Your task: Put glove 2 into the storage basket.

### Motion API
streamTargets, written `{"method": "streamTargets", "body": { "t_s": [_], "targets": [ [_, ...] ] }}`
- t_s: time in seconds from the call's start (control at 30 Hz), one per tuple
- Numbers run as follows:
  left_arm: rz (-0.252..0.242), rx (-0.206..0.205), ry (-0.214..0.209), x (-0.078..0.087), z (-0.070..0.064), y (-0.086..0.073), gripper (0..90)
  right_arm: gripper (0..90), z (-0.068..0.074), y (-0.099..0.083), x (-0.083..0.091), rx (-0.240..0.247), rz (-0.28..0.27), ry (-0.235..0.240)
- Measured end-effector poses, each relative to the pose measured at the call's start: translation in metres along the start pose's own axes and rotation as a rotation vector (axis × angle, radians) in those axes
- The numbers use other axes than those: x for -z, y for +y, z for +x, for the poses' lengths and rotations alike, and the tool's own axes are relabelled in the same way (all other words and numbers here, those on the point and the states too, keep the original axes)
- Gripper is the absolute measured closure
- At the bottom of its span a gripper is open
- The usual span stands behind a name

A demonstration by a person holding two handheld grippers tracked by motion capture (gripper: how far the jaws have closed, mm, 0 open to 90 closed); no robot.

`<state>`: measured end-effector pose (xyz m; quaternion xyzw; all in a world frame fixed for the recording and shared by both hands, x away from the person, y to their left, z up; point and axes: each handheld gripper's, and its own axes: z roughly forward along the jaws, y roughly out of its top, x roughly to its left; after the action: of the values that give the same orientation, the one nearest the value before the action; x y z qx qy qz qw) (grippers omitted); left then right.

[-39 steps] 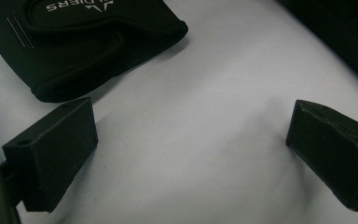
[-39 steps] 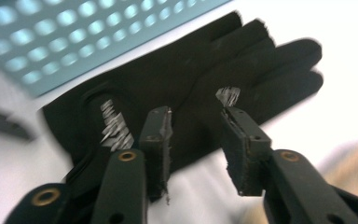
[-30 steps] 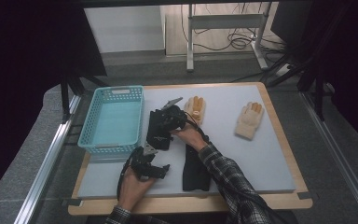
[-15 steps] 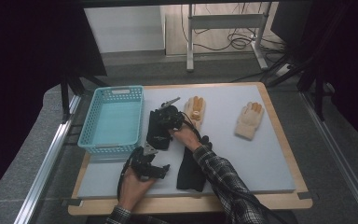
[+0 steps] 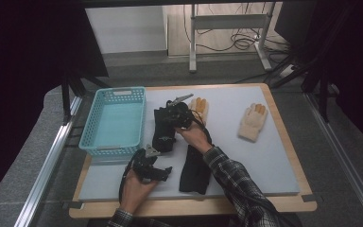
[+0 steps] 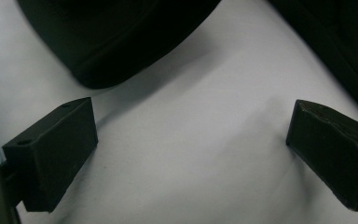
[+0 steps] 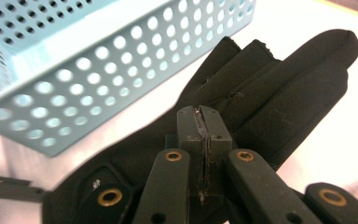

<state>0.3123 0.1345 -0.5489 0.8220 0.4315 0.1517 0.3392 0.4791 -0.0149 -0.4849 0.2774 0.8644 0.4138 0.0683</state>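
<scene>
A black glove (image 5: 162,136) lies flat beside the blue basket (image 5: 90,131); in the right gripper view that glove (image 7: 284,88) spreads under and beyond my jaws. My right gripper (image 5: 169,122) hovers over its upper part, and its jaws (image 7: 200,122) are pressed together with no fabric seen between them. A second black glove (image 5: 194,168) lies nearer the front. My left gripper (image 5: 165,172) rests low at the front beside it, and its jaws (image 6: 191,149) stand wide open over bare white table with a black glove's edge (image 6: 116,42) just beyond.
Two beige gloves lie on the white tabletop (image 5: 274,161), one (image 5: 200,107) right behind my right gripper and one (image 5: 252,121) at the right. The perforated basket wall (image 7: 79,79) is close on the left in the right gripper view. The table's wooden rim (image 5: 194,207) runs along the front.
My right gripper has shifted slightly over the black glove by the basket. The left gripper and all the gloves stay where they were.
</scene>
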Motion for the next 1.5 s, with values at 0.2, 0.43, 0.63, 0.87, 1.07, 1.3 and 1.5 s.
{"method": "streamTargets", "body": {
  "t_s": [0.2,0.43,0.63,0.87,1.07,1.3,1.5],
  "targets": [
    [-0.003,0.000,0.000,0.000,0.000,0.000,2.2,87.9,0.006,0.000,0.027,-0.007,-0.039,0.006],
    [-0.004,-0.001,0.001,0.000,0.000,0.000,2.2,87.9,0.011,-0.006,0.063,-0.004,-0.071,-0.007],
    [-0.004,-0.003,0.002,0.000,0.000,0.000,2.2,87.9,0.018,-0.016,0.088,-0.012,-0.083,-0.018],
    [-0.015,0.011,0.003,-0.001,-0.001,0.000,2.2,87.9,0.032,-0.036,0.128,-0.038,-0.099,-0.040],
    [-0.014,0.011,0.002,-0.001,-0.001,0.000,2.3,87.8,0.046,-0.049,0.154,-0.061,-0.112,-0.053],
    [-0.016,0.015,0.001,-0.001,-0.001,0.000,2.3,87.8,0.060,-0.076,0.166,-0.100,-0.101,-0.071],
    [-0.015,0.013,0.002,-0.001,-0.001,0.000,2.3,87.7,0.058,-0.101,0.164,-0.154,-0.105,-0.101]
  ]
}}
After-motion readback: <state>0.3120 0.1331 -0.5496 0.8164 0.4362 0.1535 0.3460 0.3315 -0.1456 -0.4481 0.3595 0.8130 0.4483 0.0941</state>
